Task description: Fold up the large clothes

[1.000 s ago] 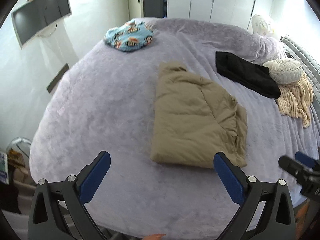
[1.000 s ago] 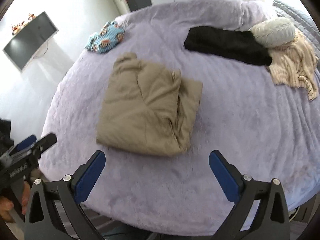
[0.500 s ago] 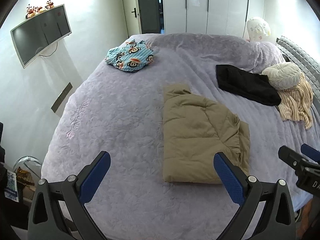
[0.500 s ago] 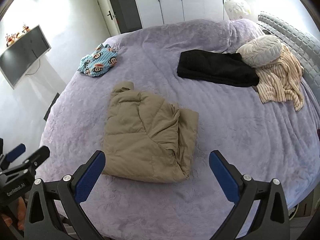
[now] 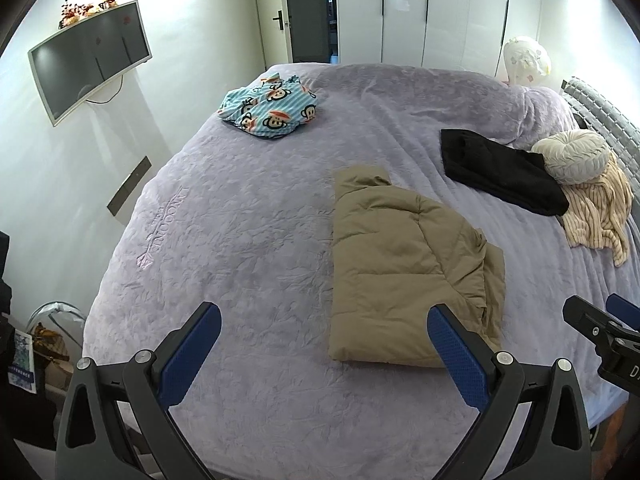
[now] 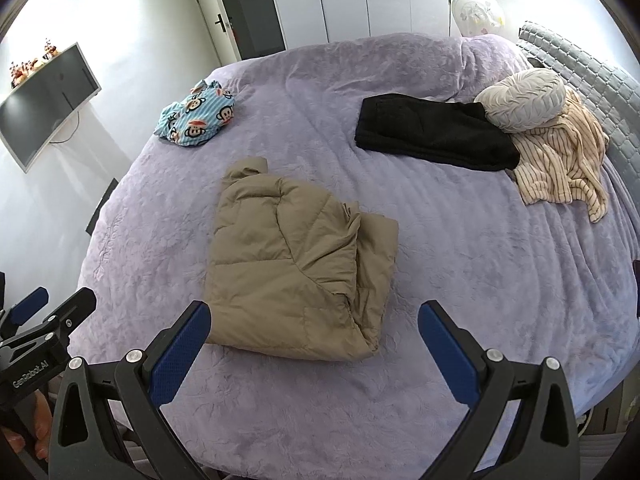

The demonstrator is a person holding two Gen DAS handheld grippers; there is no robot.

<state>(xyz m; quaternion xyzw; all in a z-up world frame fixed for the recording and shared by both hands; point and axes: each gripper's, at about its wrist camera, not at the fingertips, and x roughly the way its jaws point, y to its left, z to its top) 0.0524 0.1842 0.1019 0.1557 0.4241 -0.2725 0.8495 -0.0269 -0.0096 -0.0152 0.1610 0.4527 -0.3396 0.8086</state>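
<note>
A tan puffer jacket [image 5: 404,264] lies folded into a rough rectangle on the lavender bed [image 5: 248,216]; it also shows in the right wrist view [image 6: 296,264]. My left gripper [image 5: 324,354] is open and empty, held back over the near edge of the bed, left of the jacket's near end. My right gripper [image 6: 316,346] is open and empty, just short of the jacket's near edge. Neither gripper touches the jacket.
A blue monkey-print garment [image 5: 270,108] lies at the far left of the bed. A black garment [image 5: 500,172], a round cream cushion [image 5: 572,154] and a striped beige garment [image 5: 600,212] lie at the right. A wall-mounted TV [image 5: 88,58] hangs left; wardrobes [image 5: 424,12] stand behind.
Both grippers have pulled back and up from the bed, so the jacket looks smaller and farther. The jacket has not moved. Both grippers stay open.
</note>
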